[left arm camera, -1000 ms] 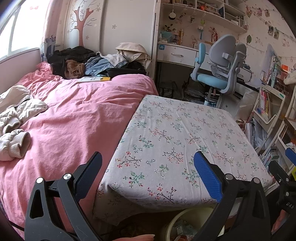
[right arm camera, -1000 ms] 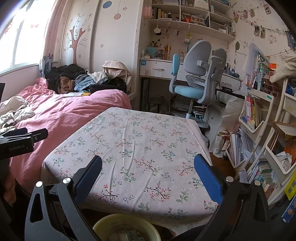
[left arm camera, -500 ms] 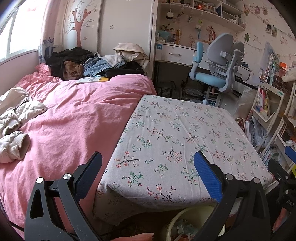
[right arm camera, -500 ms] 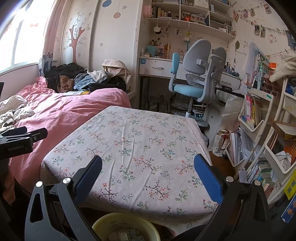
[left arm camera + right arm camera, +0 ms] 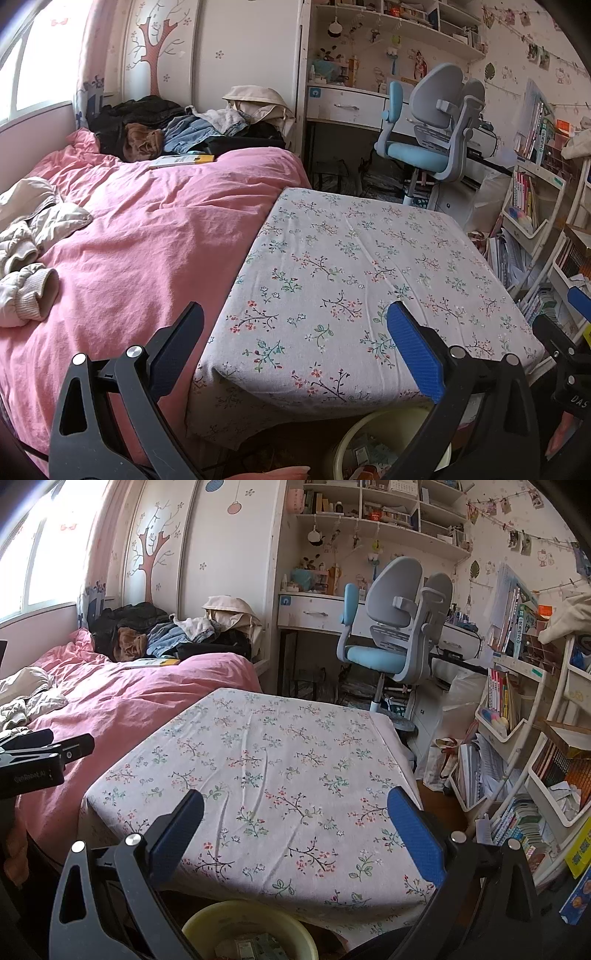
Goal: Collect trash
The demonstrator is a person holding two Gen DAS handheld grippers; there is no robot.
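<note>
Little has shifted since the earlier frames: both views have crept slightly, the floral-covered surface (image 5: pixel 354 273) sitting a touch differently in each, and nothing on it has changed. Both tools hang just short of its near edge. The left tool (image 5: pixel 295 332) has its jaws spread wide, holding nothing and touching nothing; the right tool (image 5: pixel 295 816) is equally wide and empty.

The yellow bin (image 5: pixel 251 934) stands on the floor below the near edge of the surface, with some scraps of trash (image 5: pixel 255 947) already inside. No loose trash shows on the surface itself, so the collecting looks largely done or paused.

The likely trouble is a wrong target. Clutter that is not trash lies on the pink bed (image 5: pixel 147 236), a book (image 5: pixel 183 161) and clothes (image 5: pixel 184 127), and a hasty reach could take one of these. A low sweep could also snag the cloth or knock the bin.
</note>
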